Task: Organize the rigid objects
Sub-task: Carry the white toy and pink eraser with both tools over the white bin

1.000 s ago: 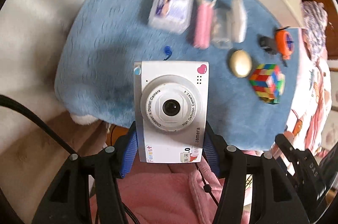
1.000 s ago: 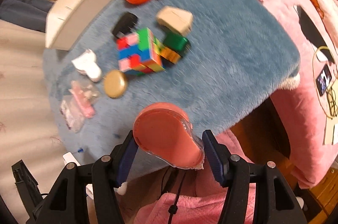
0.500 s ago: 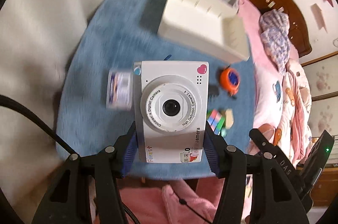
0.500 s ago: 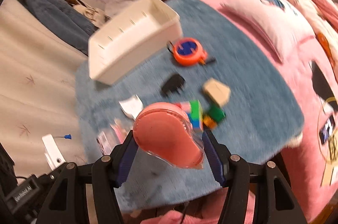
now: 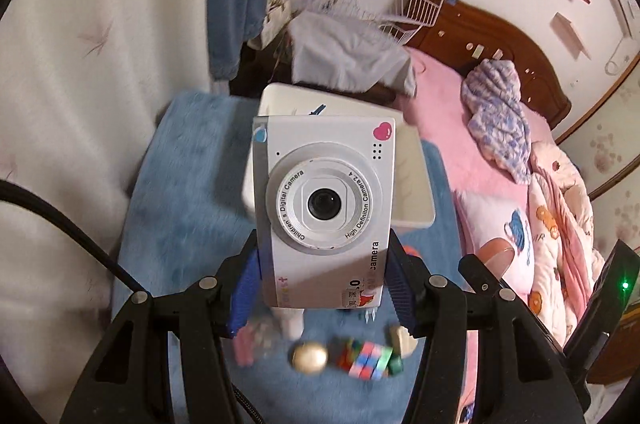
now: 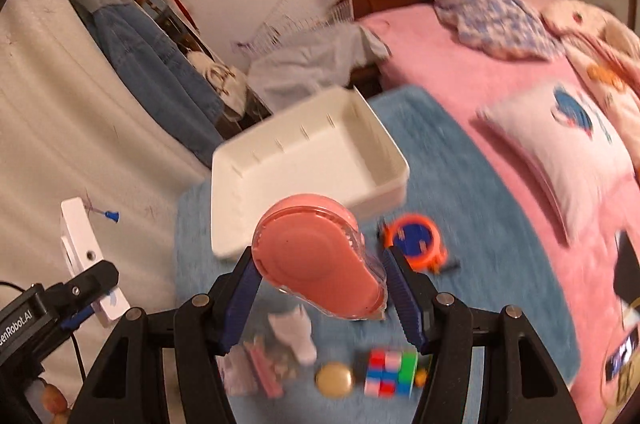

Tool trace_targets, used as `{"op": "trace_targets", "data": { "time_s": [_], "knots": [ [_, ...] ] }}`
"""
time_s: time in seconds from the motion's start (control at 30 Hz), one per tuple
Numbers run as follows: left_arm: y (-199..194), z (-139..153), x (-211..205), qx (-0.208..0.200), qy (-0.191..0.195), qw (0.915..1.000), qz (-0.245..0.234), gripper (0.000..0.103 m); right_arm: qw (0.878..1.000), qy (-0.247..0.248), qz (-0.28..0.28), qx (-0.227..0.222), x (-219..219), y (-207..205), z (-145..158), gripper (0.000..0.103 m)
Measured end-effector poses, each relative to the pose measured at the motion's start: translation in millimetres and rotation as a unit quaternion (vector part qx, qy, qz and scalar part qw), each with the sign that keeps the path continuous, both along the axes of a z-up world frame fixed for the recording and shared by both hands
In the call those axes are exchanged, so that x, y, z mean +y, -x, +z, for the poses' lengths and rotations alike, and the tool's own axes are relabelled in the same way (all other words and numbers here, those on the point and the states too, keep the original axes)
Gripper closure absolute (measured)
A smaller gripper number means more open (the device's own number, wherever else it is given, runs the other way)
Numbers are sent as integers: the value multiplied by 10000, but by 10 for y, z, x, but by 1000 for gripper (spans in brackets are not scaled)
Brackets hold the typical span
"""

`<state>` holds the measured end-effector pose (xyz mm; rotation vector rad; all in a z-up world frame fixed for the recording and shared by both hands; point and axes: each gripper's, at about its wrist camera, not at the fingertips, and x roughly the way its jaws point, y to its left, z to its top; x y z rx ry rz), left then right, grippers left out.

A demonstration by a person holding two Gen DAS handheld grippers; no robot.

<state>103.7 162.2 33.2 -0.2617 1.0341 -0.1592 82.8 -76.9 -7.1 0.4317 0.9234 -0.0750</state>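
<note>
A pink bed (image 6: 460, 36) fills the right side of the frame, with a blue fuzzy mat (image 6: 472, 192) spread across the middle. On the mat, centre frame, sits a white tray (image 6: 384, 160), open side up. A pillow (image 6: 560, 152) with a blue print lies on the bed at the right.

In the left wrist view the left claw (image 5: 324, 288) is clamped on a white toy camera (image 5: 324, 208), held upright with its lens facing back at us; it covers most of the tray (image 5: 416, 176) behind it. In the right wrist view the right claw (image 6: 320, 296) grips a pink case (image 6: 320, 264) in clear wrapping, which overlaps the tray's near wall at centre frame.

Right of the case an orange tape measure (image 6: 416, 240) lies on the mat. Along the bottom of the frame sit a colourful puzzle cube (image 6: 390, 372), a white bottle (image 6: 296, 336), a round beige disc (image 6: 334, 380) and a small pink packet (image 6: 260, 368), close together and blurred.
</note>
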Motion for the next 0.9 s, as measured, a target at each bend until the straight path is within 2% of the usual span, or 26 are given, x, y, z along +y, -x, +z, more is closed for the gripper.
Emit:
{"op": "trace_targets", "data": {
  "time_s": [0.1, 0.3, 0.43, 0.67, 0.9],
  "knots": [
    [-266, -138, -47, -112, 68, 9999, 7, 43, 9990, 187, 217, -352, -18, -269, -33, 40],
    [-623, -412, -182, -572, -99, 9983, -63, 43, 9930, 515, 586, -890, -65, -701, -217, 40],
    [-858, -654, -241, -760, 38, 9971, 26, 43, 9878, 683, 806, -1147, -92, -942, -413, 40],
    [-1181, -905, -449, -913, -391, 9951, -15, 43, 9852, 728, 1100, -1097, -188, -1337, -841, 40],
    [-1438, -1108, -627, -613, -613, 9962, 46, 42, 9885, 551, 1064, -919, -348, -1552, -1040, 39]
  ]
}}
